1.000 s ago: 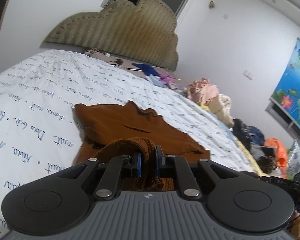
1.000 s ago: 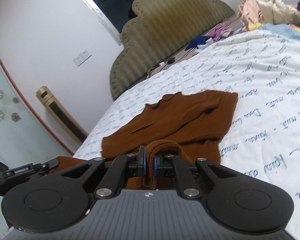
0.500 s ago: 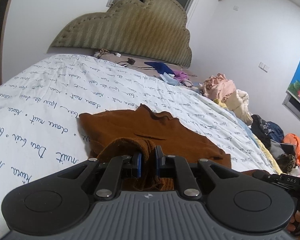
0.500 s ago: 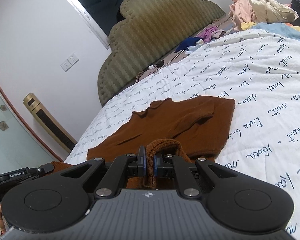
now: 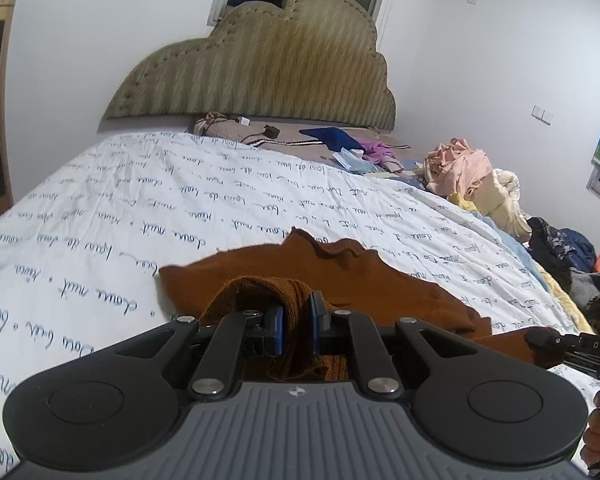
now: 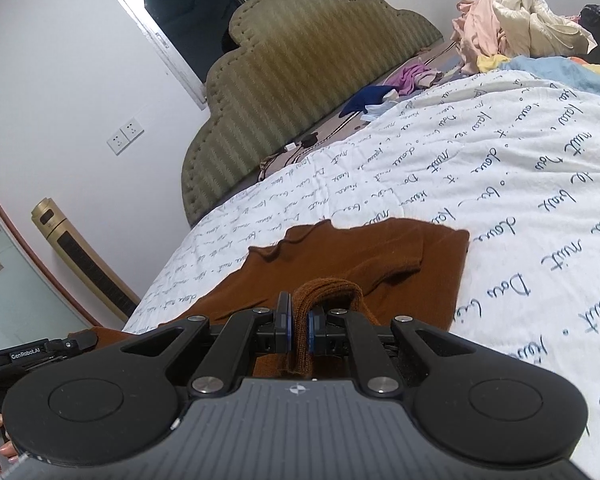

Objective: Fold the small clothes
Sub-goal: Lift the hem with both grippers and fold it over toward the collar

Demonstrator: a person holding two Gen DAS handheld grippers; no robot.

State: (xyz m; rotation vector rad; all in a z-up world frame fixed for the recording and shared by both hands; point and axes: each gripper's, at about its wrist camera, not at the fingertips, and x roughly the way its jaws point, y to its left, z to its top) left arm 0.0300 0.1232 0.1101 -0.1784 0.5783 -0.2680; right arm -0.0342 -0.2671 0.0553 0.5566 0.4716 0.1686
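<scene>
I hold 2 claws over 1 bed [image 5: 100, 208], and on it lies 1 brown garment [image 5: 380, 280], the only piece spread on the white script-printed cover. My left claw [image 5: 297, 322] is pinched nearly closed on a bunched fold of the brown garment's near edge, the cloth rising in a hump over the blue pads. My right claw [image 6: 299, 326] is likewise nearly closed on another fold of that near edge, knit cloth squeezed between its pads. The rest of the garment lies flat ahead of both claws, its far wavy edge toward the headboard [image 5: 260, 72], with 1 sleeve folded across its body in the right wrist view.

White cover lies open on the left of the garment, beyond it up to the headboard, and on its right side too. Along the bed's right edge sits 1 heap of pink and cream clothes [image 5: 472, 176], with darker clothes farther along. Near the headboard lie 1 blue cloth [image 5: 332, 136] and 1 purple cloth [image 5: 376, 150]. 1 gold tower unit [image 6: 80, 256] stands by the wall, well apart from the garment.
</scene>
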